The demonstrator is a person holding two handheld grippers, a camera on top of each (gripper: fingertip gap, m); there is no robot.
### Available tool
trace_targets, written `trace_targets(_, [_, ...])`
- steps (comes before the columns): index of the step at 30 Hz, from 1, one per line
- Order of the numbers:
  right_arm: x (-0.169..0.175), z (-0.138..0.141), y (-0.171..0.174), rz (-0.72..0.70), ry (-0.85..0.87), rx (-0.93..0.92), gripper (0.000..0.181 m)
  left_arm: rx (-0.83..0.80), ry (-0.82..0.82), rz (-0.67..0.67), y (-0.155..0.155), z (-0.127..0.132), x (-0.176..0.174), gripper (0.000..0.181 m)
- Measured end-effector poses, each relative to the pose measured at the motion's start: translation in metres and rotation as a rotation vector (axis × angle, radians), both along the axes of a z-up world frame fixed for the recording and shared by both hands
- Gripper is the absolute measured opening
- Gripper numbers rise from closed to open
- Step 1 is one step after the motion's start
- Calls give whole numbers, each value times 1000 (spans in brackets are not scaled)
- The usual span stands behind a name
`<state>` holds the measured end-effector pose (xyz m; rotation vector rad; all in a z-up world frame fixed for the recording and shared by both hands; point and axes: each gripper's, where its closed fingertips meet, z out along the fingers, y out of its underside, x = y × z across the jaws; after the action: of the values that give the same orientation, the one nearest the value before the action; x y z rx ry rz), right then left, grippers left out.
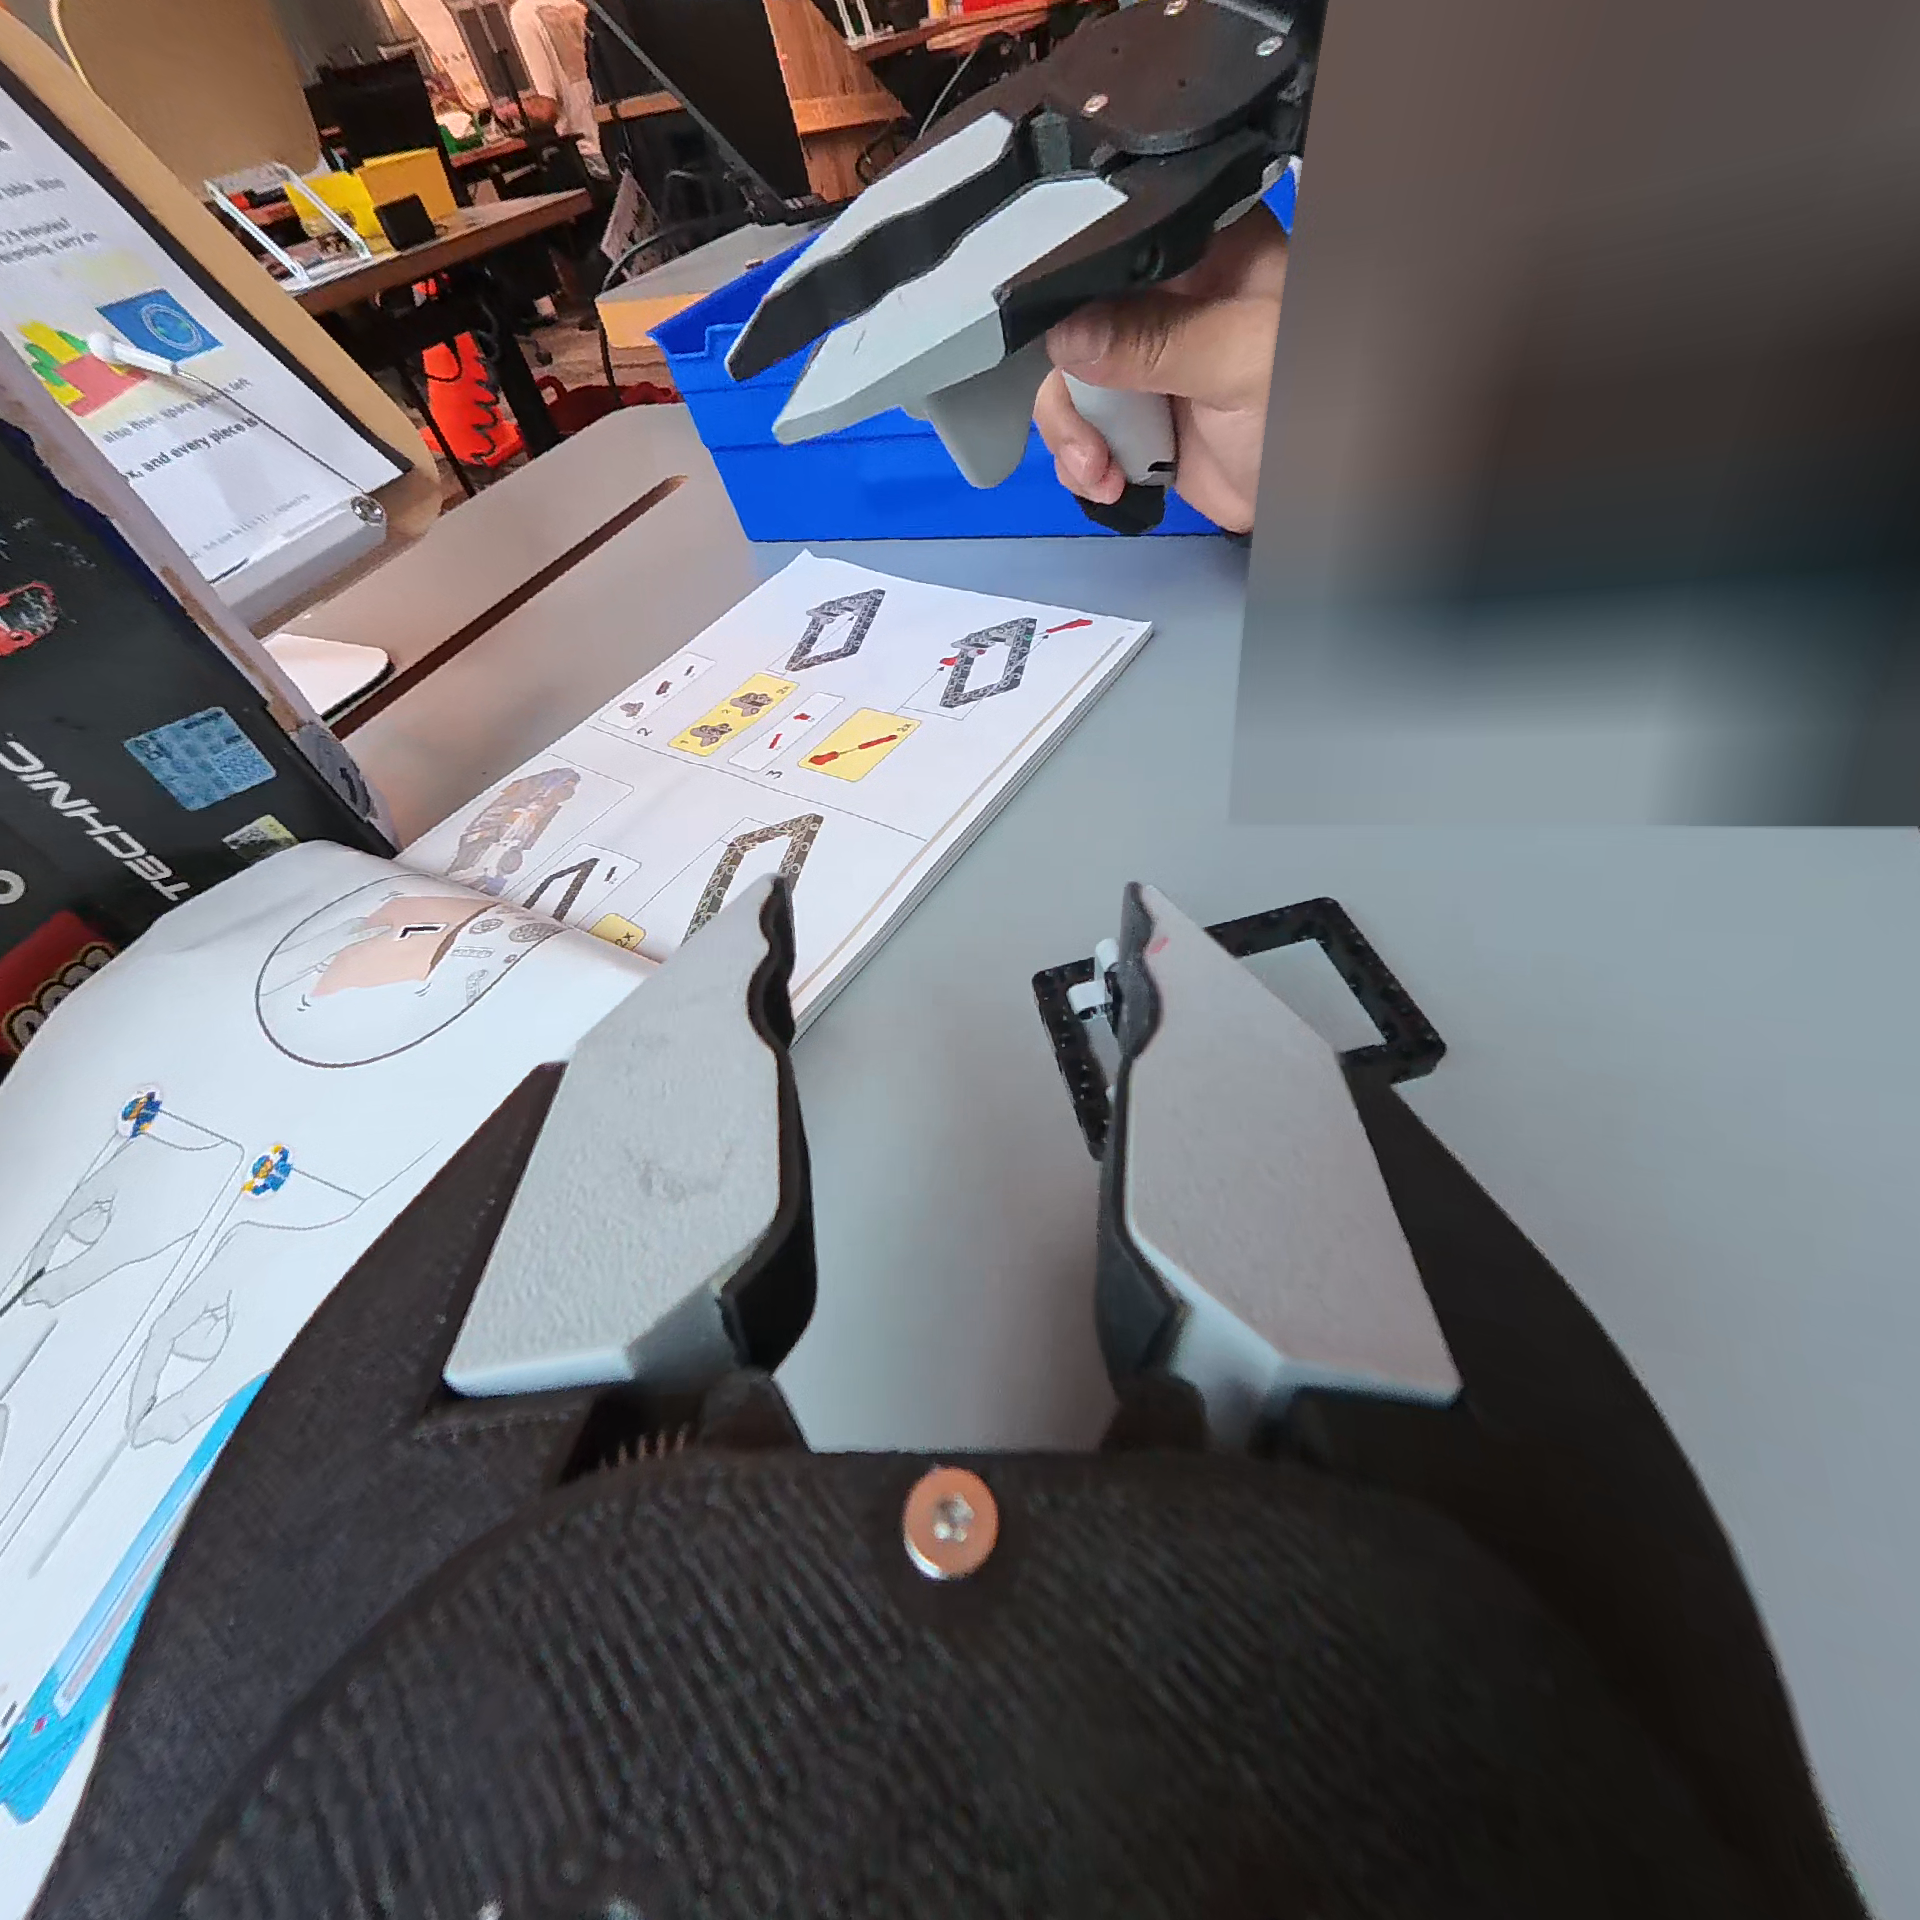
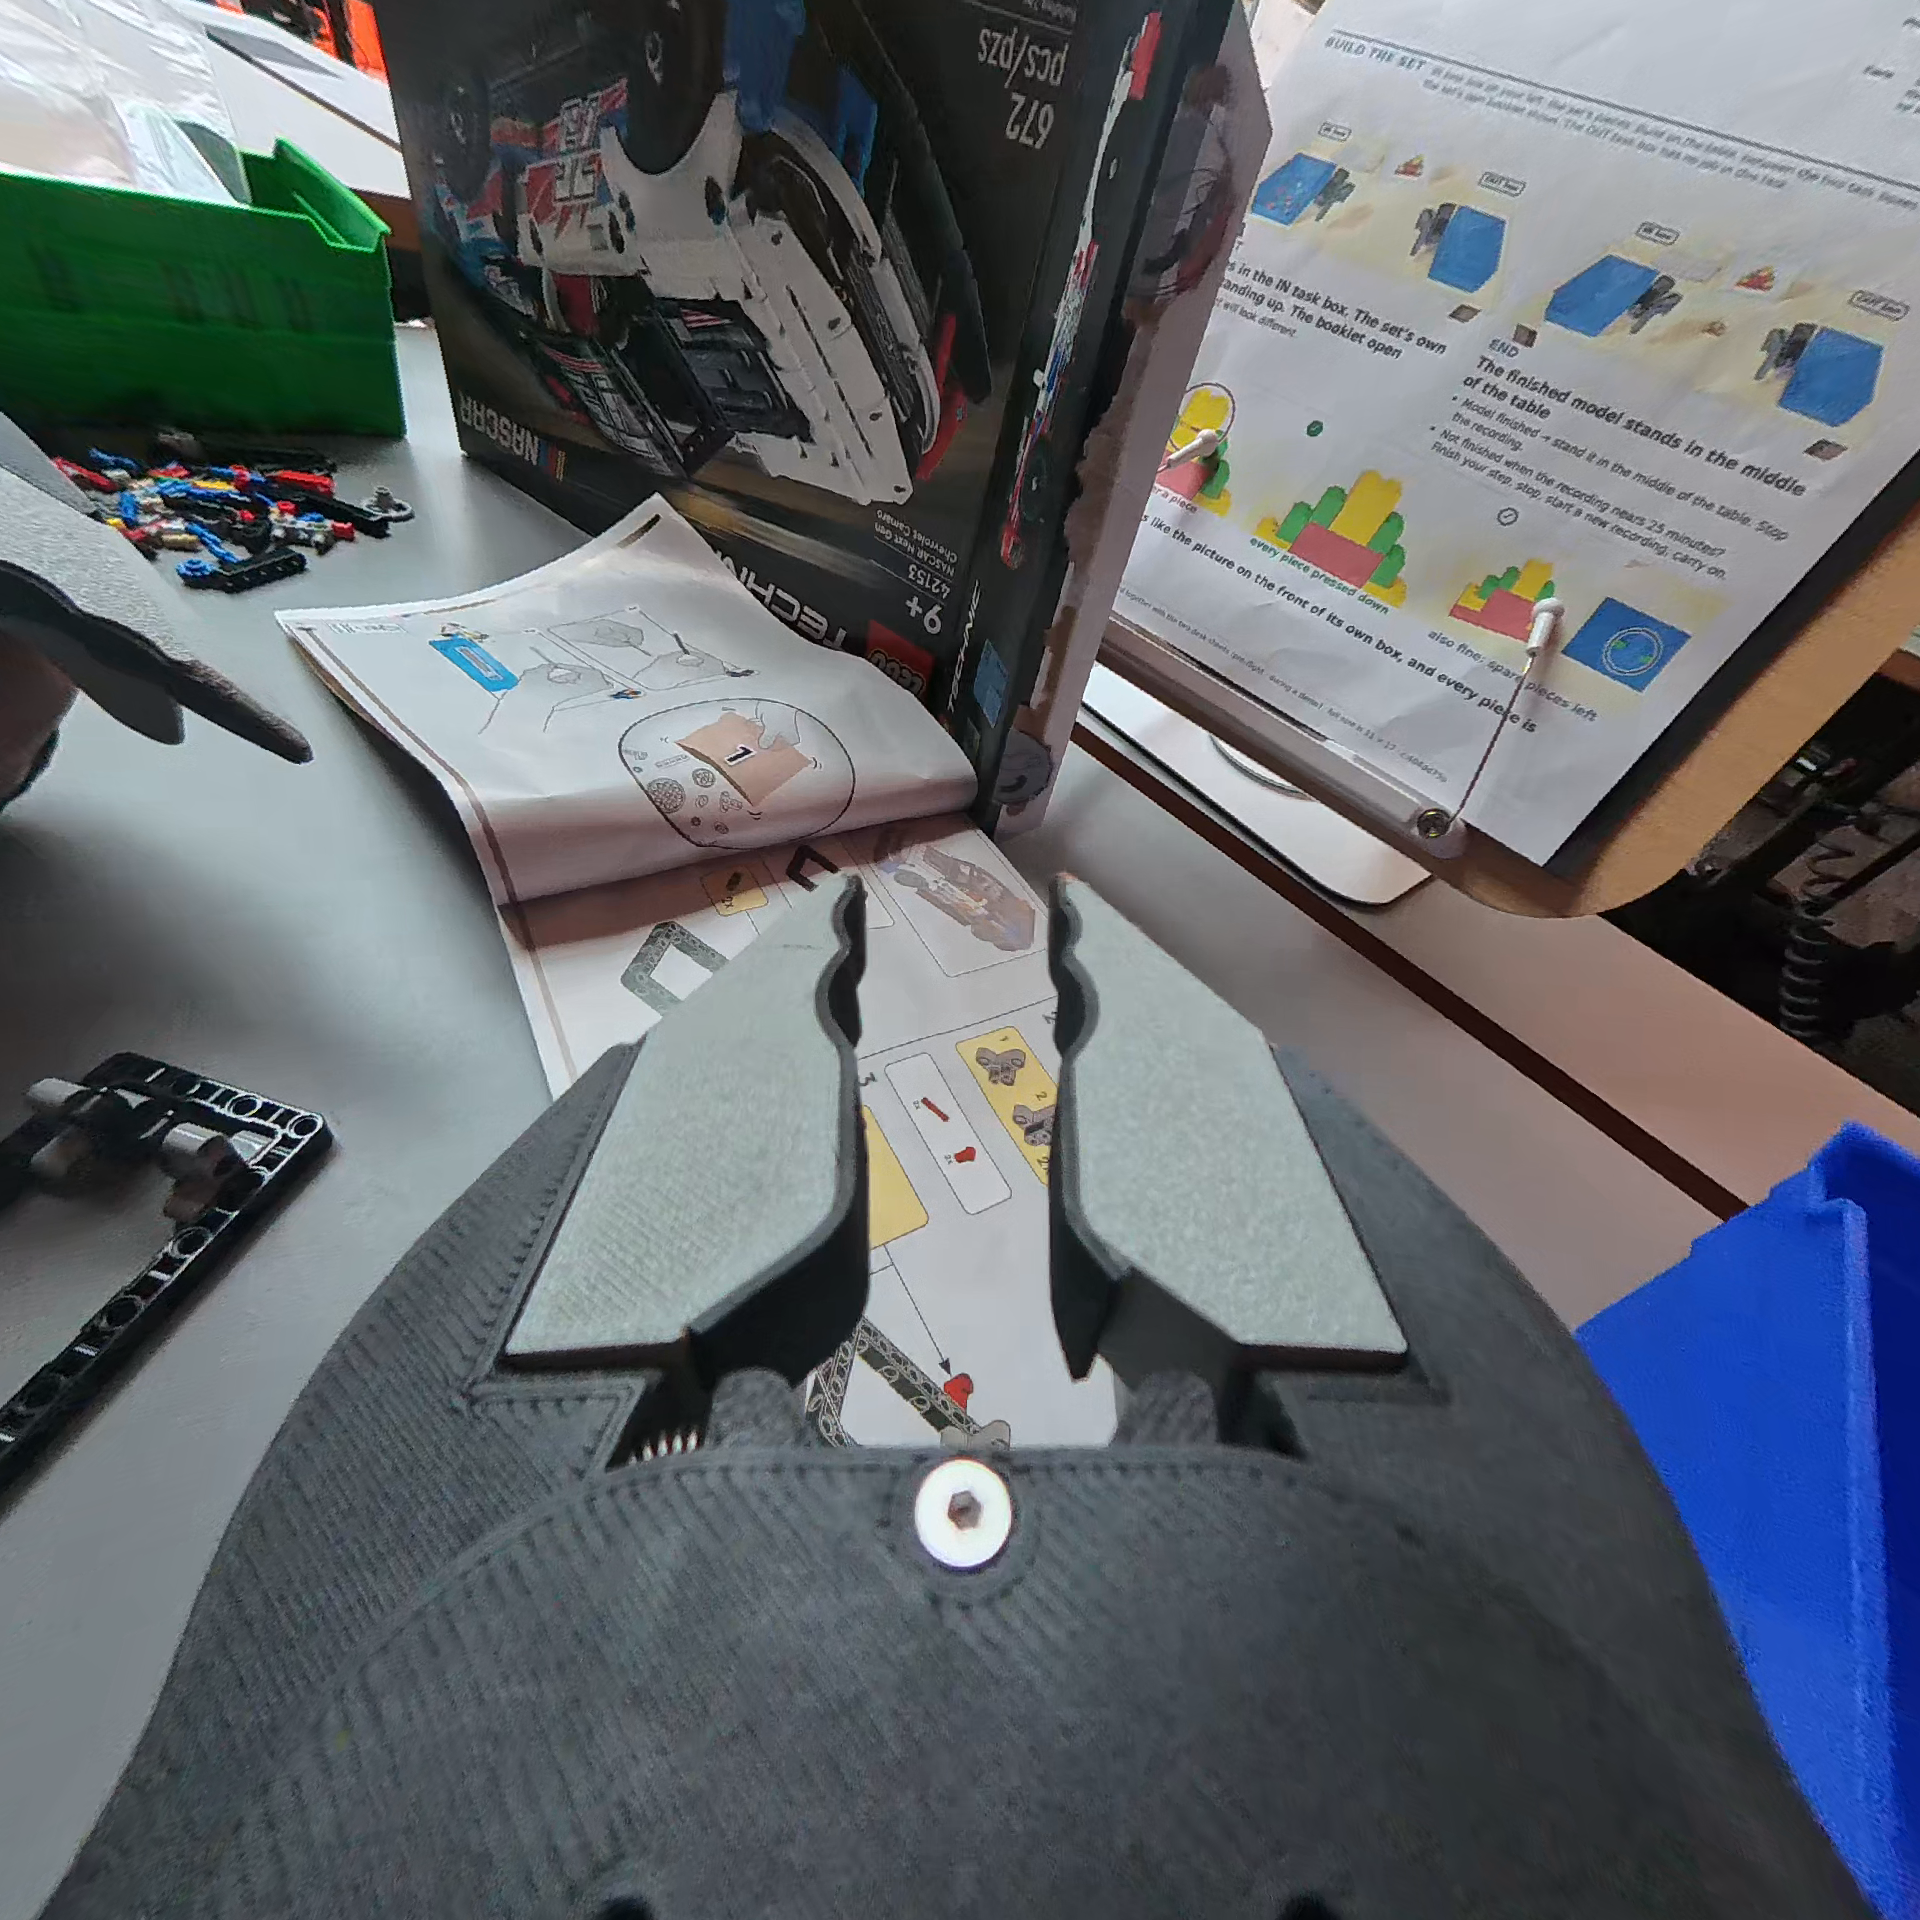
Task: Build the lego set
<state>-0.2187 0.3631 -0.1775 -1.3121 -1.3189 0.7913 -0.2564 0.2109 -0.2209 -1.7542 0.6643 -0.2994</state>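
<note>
Our left hand-held gripper (image 1: 951, 935) hangs spread by the black frame (image 1: 1382, 997) on the table (image 1: 1558, 1195). Right hand-held gripper (image 2: 954, 935), also spread w/ nothing between, over the instruction booklet (image 2: 644, 727).

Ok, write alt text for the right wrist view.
The right tool, open and empty, hovers over an open instruction booklet on a grey table. A black lego frame lies to its left, with loose lego pieces beyond, and the set's box stands behind the booklet.
</note>
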Motion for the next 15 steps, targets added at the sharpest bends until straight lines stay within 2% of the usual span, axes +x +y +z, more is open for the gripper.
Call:
trace_targets(8, [2,2,-5,10,13,-8,29,-32,39,27,2,-9,-7,47])
trace_targets(15, [0,-6,-3,3,6,-40,27,-64,119,73,4,-22,-17,23])
